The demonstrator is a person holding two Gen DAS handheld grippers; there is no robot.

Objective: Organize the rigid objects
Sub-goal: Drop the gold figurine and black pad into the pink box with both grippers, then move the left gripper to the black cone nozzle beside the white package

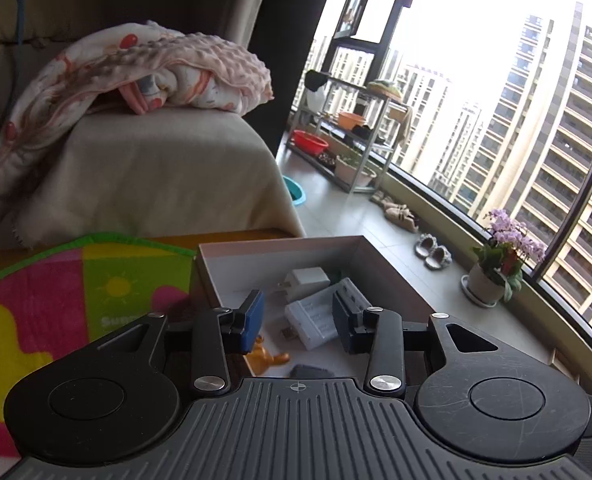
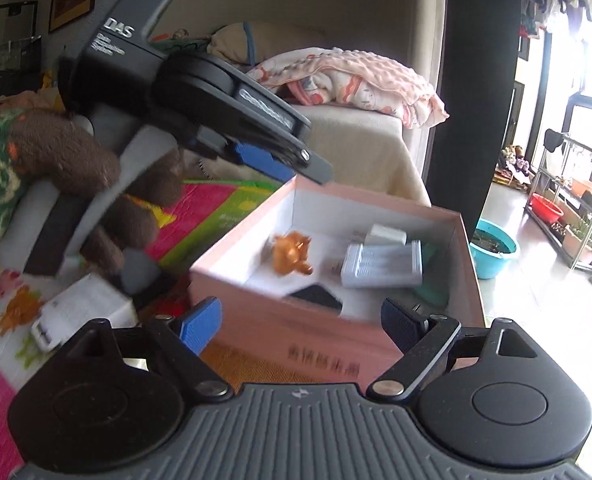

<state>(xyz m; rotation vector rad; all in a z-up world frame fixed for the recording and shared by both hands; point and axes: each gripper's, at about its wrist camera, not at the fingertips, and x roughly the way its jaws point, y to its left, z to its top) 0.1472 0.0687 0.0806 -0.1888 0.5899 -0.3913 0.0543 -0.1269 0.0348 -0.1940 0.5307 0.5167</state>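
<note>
Pink cardboard box [image 2: 336, 336], white inside, sits on the bench holding a ribbed white battery charger [image 2: 382, 266], a boxy white plug adapter [image 1: 307, 279] and a glossy orange figurine [image 2: 292, 258]. The left gripper [image 1: 298, 322] hovers spread and empty over it; the right gripper [image 2: 302, 322] is spread wide before its wall. A careless sweep could shove the light box along.

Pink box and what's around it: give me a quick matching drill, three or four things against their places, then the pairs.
Things:
1. orange figurine
2. white battery charger
3. potted orchid
4. white carton

Places:
A. window ledge
B. play mat, outside the pink box
C. in the box, nearer the mat
D. in the box, nearer the far wall

Pairs: 1-C, 2-D, 3-A, 4-B
</note>
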